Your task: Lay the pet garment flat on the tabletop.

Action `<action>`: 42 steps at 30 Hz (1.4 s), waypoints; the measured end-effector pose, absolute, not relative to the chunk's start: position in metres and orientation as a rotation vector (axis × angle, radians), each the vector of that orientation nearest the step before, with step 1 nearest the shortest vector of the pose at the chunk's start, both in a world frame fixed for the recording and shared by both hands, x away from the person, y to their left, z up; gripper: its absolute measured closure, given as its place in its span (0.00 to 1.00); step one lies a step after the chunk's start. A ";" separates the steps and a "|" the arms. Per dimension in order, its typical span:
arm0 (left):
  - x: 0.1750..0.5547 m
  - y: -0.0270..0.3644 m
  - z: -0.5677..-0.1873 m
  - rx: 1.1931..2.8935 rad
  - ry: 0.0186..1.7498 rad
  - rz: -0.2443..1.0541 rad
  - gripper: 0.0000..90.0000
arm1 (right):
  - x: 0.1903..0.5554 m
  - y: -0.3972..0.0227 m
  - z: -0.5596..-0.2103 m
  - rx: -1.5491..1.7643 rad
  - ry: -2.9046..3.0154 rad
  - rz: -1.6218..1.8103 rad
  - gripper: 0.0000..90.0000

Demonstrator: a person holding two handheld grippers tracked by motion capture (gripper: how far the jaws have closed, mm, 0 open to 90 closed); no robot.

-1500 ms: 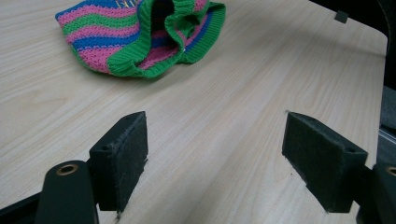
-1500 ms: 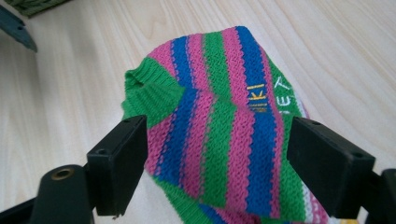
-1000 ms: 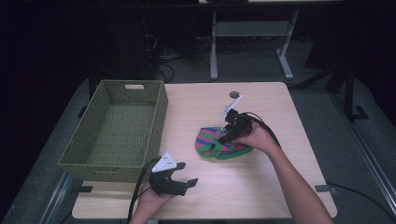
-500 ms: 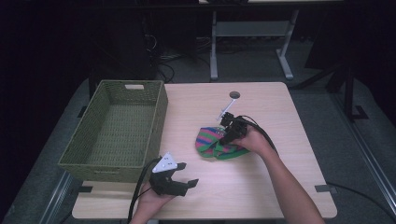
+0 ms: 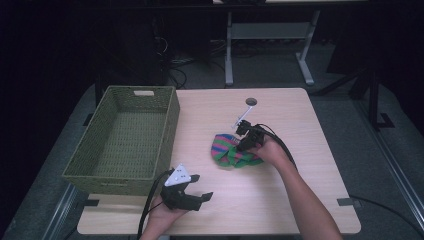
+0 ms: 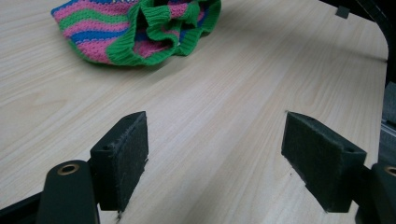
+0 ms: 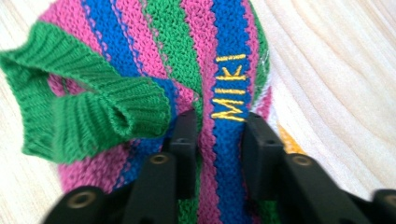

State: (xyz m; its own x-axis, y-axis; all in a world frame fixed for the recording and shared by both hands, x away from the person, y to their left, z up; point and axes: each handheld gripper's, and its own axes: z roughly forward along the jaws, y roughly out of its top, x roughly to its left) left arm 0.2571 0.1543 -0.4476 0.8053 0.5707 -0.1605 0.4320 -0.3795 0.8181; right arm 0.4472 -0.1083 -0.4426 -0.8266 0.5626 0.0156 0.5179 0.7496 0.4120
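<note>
Grasping step: the right gripper [image 5: 245,142] has its jaws pinched on a fold of the striped knit hat [image 5: 231,151], which lies rumpled on the table [image 5: 300,200] right of the green basket [image 5: 125,137] and apart from it. These jaws have just been closing, and in the right gripper view the fingers [image 7: 186,140] squeeze a blue stripe of the hat [image 7: 154,70] just under yellow stitched letters [image 7: 228,88]. The right forearm reaches in from the near right, the hand tipped forward and down onto the knit. The left gripper [image 5: 192,199] rests low by the near edge, held in the left hand [image 5: 162,220], jaws wide apart with only bare wood between the pads [image 6: 126,158]; the hat [image 6: 140,28] lies farther off in its view. The next move is probably a clean lift and a carry leftward over the basket's rim, which calls for a pinch firm enough that the loose knit does not slip or drag.
</note>
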 end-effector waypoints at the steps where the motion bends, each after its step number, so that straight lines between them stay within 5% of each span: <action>1: 0.258 0.156 -0.447 2.031 0.746 0.186 0.25 | 0.449 -0.111 -0.443 0.909 2.833 0.644 0.80; 20: 0.257 0.158 -0.445 2.011 0.745 0.193 0.25 | 0.444 -0.148 -0.411 1.077 2.794 0.911 0.82; 42: 0.255 0.164 -0.441 1.966 0.758 0.238 0.25 | 0.381 -0.181 -0.351 0.974 2.696 1.116 0.82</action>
